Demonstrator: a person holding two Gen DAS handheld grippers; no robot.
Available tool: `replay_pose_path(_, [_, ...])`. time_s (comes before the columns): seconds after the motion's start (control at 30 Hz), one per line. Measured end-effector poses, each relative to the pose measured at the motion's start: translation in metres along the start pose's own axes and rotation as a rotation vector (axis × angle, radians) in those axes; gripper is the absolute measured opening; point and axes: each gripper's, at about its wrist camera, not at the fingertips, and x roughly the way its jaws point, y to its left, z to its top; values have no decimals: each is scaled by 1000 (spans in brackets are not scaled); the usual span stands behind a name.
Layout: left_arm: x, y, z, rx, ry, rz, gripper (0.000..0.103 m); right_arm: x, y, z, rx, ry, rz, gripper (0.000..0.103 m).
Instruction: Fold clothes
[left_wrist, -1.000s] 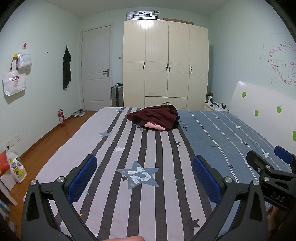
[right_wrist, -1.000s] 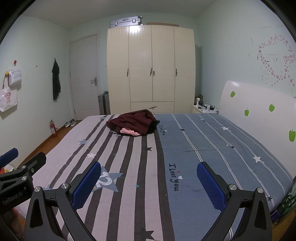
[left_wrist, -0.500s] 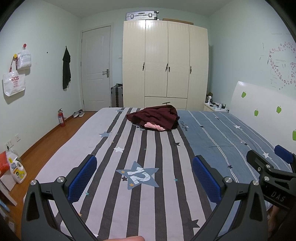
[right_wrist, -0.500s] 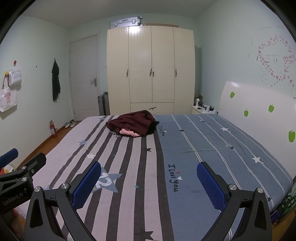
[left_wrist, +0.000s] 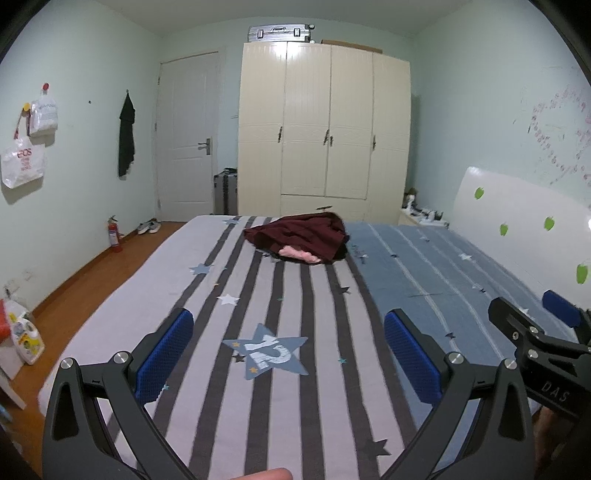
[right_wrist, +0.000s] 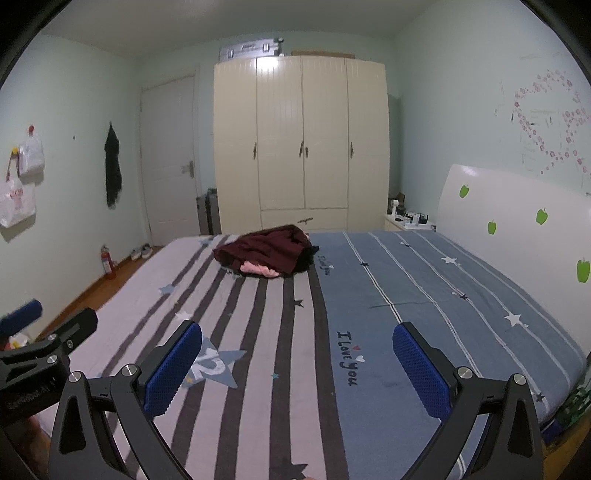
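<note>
Left gripper (left_wrist: 288, 354): lower centre of the left wrist frame, above the near part of the bed; its blue-padded fingers (left_wrist: 164, 356) stand wide apart with nothing between them.
Right gripper (right_wrist: 297, 363): lower centre of the right wrist frame; fingers (right_wrist: 421, 373) spread wide, holding nothing. It also shows at the right edge of the left wrist frame, beside the left gripper.
Clothes: a maroon garment (left_wrist: 303, 236) lies crumpled in a heap in the middle of the frame, on the far part of the bed, near where the striped half meets the blue half. A pink garment (left_wrist: 297, 254) pokes out from under its near edge. Both are well apart from the two grippers.
Bed (left_wrist: 424, 266): the cover is grey with dark stripes on the left, blue with thin white lines on the right. A star patch (left_wrist: 267, 354) lies between the left fingers; the words "I love you" (right_wrist: 347, 358) sit between the right fingers.
Headboard (right_wrist: 509, 206): white with green apple stickers, right of frame.
Wardrobe (left_wrist: 325, 129): cream, four doors, upper centre, behind the clothes, with a silver suitcase (left_wrist: 280, 33) on top.
Door (left_wrist: 186, 136): white, closed, left of the wardrobe.
Fire extinguisher (left_wrist: 114, 234): red, on the wooden floor at the left wall.
</note>
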Motion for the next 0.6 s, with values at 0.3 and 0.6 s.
replay_pose_path(0.3, [9,6,-3,-32,18,-39,102,15,-6,-4,50,67,9,103])
replay_pose_path(0.6, [72,22,-35,-57,106,-35,102,72,-16,-31,86,135,27,103])
